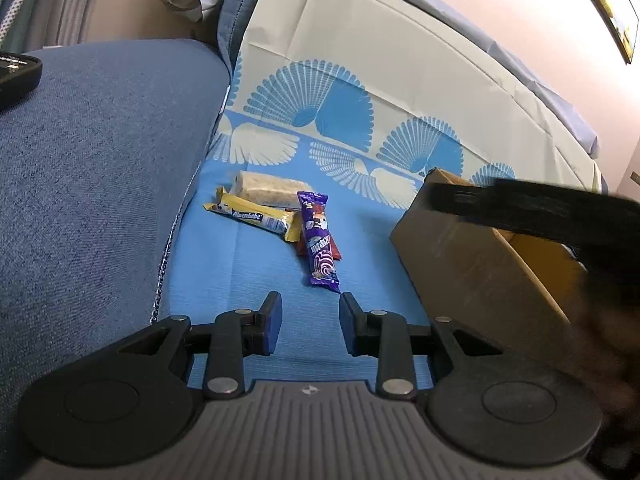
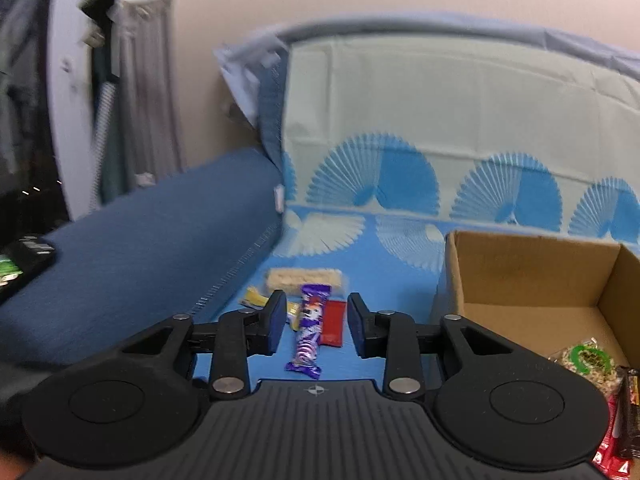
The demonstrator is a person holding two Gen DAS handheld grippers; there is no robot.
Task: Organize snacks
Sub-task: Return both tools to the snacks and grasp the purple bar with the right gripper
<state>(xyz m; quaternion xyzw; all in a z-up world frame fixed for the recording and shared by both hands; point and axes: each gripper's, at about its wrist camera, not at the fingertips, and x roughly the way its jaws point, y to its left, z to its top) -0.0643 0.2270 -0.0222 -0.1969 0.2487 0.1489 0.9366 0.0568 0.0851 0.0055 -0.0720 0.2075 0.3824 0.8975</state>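
Observation:
A small pile of snacks lies on the blue sofa cover: a purple bar [image 1: 319,249] [image 2: 309,328], a yellow Alpenliebe pack [image 1: 252,216] [image 2: 256,298], a pale rice bar [image 1: 272,188] [image 2: 306,278] and a red pack [image 2: 333,322] under the purple one. A cardboard box [image 1: 468,256] [image 2: 532,284] stands to the right and holds a green-labelled pack [image 2: 586,358] and dark red packs [image 2: 618,420]. My left gripper [image 1: 310,326] is open and empty just before the purple bar. My right gripper [image 2: 318,324] is open above the snacks. Its black body [image 1: 540,208] shows blurred over the box.
The denim-blue sofa armrest [image 1: 92,184] [image 2: 140,248] rises on the left with a black device [image 1: 16,72] [image 2: 28,256] on it. The patterned backrest [image 1: 380,92] stands behind the snacks.

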